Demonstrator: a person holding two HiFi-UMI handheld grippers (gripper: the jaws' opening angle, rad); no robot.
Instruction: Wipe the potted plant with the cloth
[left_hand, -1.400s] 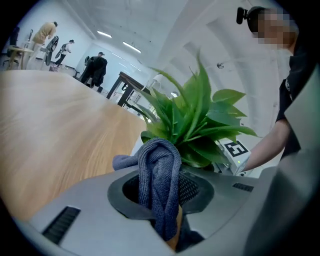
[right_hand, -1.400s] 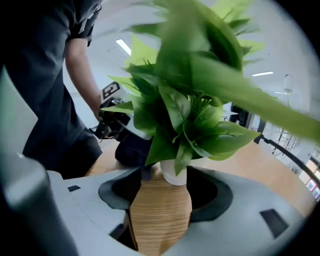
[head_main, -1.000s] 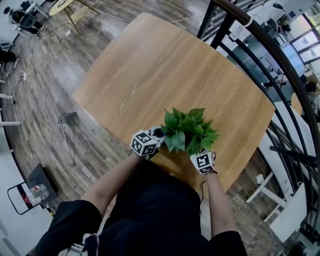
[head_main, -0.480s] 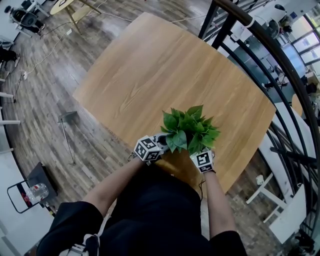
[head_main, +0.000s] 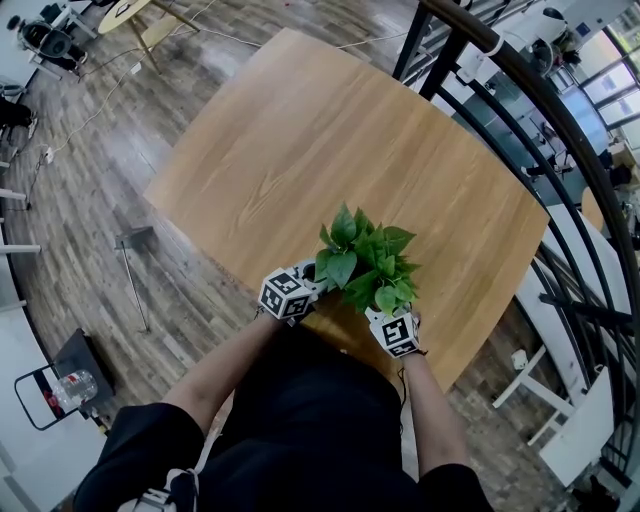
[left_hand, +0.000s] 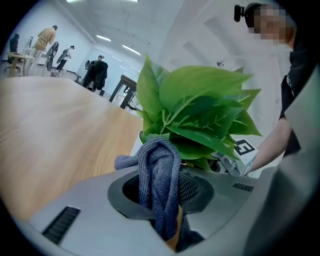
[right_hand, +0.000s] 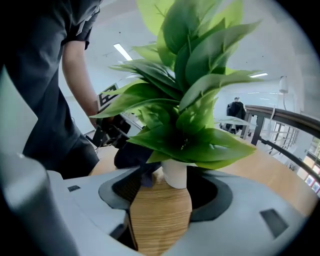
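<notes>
A leafy green potted plant (head_main: 362, 262) stands near the front edge of the wooden table (head_main: 300, 150). In the right gripper view its wood-grain pot (right_hand: 159, 220) with a white neck sits between the jaws of my right gripper (right_hand: 162, 197), which is shut on it. My left gripper (left_hand: 160, 200) is shut on a grey-blue knitted cloth (left_hand: 157, 167), held right up against the plant's lower leaves (left_hand: 200, 112). From the head view, the left gripper (head_main: 300, 288) is at the plant's left and the right gripper (head_main: 390, 322) just below it; the leaves hide both sets of jaws.
The table edge runs just under both grippers, with the person's dark-clothed body right behind. A black curved railing (head_main: 560, 130) borders the table's right side. A metal stand (head_main: 135, 240) is on the floor to the left. Several people stand far off (left_hand: 95, 72).
The plant has shifted a little left and toward the person, its leaves now leaning left. The right gripper moved left and down with the pot; the left gripper stayed beside it.
</notes>
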